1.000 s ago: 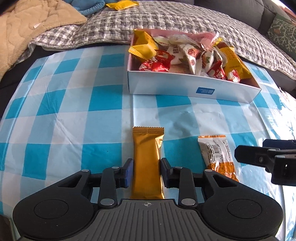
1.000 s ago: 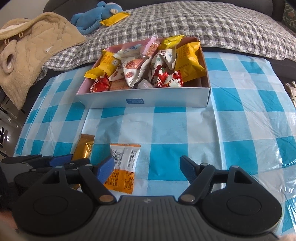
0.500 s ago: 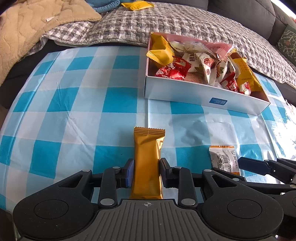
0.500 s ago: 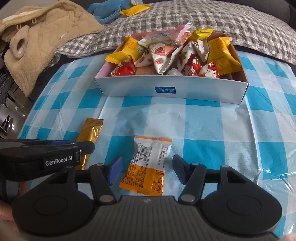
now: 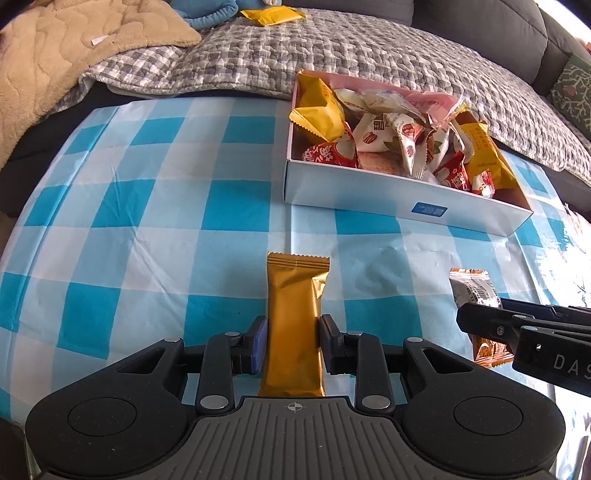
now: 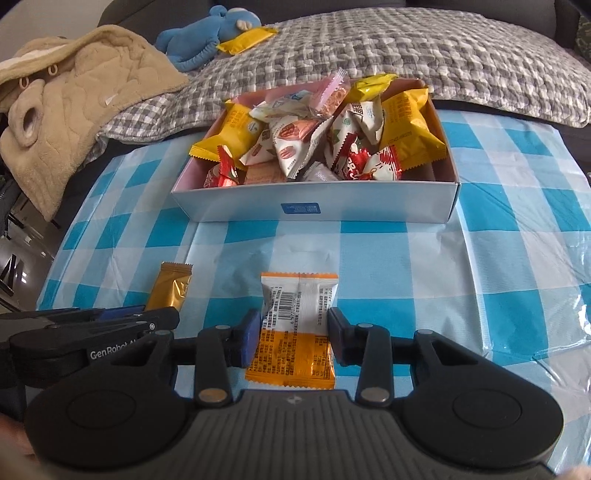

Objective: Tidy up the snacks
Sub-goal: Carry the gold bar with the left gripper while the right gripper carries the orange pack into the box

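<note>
1. The gold snack bar [image 5: 294,325] lies lengthwise on the worktop [image 5: 122,236], its crimped far end pointing toward the box. The left gripper [image 5: 291,341] has its jaws clenched on the bar's near half, one pad against each long side.
2. Just to the right lies the orange-and-white snack packet [image 6: 295,332], barcode side up, its orange end nearest the camera. The right gripper [image 6: 291,338] straddles it; its jaws have just been closing, with the packet between them, and the pads now meet its two side edges.
3. The two grippers sit side by side, close together. In the left wrist view the right gripper enters from the right edge and covers part of the packet; in the right wrist view the left gripper enters from the left edge over the bar's near end.
4. Beyond both snacks, well apart from them, stands the open white box [image 6: 314,208], with a small blue label on its front wall. It is heaped with wrapped snacks [image 6: 317,136]: yellow, red and white packets and a pink one standing up at the back.
5. The worktop is covered by a blue-and-white checked plastic cloth [image 6: 498,229], creased in places.
6. Behind the worktop is a sofa with a grey checked quilt [image 6: 424,55]. On it lie a tan fleece garment [image 6: 74,103] to the left, a blue plush toy [image 6: 207,33], and a yellow packet [image 6: 245,40] touching the toy.
</note>
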Tool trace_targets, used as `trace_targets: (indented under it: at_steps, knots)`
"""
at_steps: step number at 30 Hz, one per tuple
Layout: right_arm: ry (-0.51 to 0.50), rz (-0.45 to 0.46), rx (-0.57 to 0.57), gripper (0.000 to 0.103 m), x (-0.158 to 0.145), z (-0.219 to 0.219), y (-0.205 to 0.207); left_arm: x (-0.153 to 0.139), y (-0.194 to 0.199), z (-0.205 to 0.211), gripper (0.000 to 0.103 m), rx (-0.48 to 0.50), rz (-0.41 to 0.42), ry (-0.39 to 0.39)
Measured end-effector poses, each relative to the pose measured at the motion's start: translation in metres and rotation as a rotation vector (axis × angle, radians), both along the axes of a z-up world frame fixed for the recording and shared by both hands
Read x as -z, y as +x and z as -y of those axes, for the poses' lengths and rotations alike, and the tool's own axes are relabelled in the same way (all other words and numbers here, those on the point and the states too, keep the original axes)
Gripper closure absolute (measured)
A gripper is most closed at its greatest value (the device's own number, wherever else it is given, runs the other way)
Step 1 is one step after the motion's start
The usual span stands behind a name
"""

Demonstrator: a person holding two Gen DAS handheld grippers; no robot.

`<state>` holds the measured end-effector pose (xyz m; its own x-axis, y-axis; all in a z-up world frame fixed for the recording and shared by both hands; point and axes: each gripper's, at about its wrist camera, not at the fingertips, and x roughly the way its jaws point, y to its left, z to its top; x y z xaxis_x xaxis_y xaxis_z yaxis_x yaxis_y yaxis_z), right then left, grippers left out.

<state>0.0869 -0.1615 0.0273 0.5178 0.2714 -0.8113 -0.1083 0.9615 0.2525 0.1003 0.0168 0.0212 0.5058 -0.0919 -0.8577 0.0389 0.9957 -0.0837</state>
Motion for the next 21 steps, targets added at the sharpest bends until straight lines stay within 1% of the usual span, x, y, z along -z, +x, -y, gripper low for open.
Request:
trace_targets:
  at_steps: [9, 17, 21]
  knots:
    - [0.04, 0.007, 0.048, 0.067, -0.006, 0.01, 0.002, -0.004, 0.0, -0.001, 0.076, -0.004, 0.015, -0.01]
    - [0.071, 0.013, 0.087, 0.067, -0.01, 0.02, 0.001, -0.006, 0.001, 0.001, 0.076, 0.004, 0.031, 0.001]
    - [0.102, 0.022, 0.114, 0.067, -0.016, 0.03, 0.002, -0.013, 0.004, -0.002, 0.076, -0.003, 0.05, -0.016]
